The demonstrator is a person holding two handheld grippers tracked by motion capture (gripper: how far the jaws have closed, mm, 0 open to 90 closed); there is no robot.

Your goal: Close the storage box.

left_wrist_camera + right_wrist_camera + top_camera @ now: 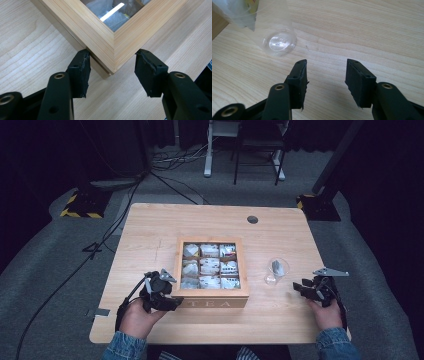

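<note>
Straddling tea box (110, 37) corner, left hand-held gripper (112, 72) partly open, gripping nothing; right hand-held gripper (325, 82) open, empty.

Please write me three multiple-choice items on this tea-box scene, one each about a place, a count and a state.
1. Where does the clear plastic cup stand?
A. to the right of the tea box
B. inside the box
C. at the table's far left corner

2. How many compartments does the box show?
A. four
B. six
C. nine

3. How does the left gripper stand at the box?
A. its jaws straddle the box's near corner
B. it clamps the cup
C. it lies inside a compartment

Answers:
1 A, since the high view shows the cup on the table between the box and the right gripper.
2 C, three rows of three.
3 A, the left gripper view shows the corner between the parted jaws.
</note>
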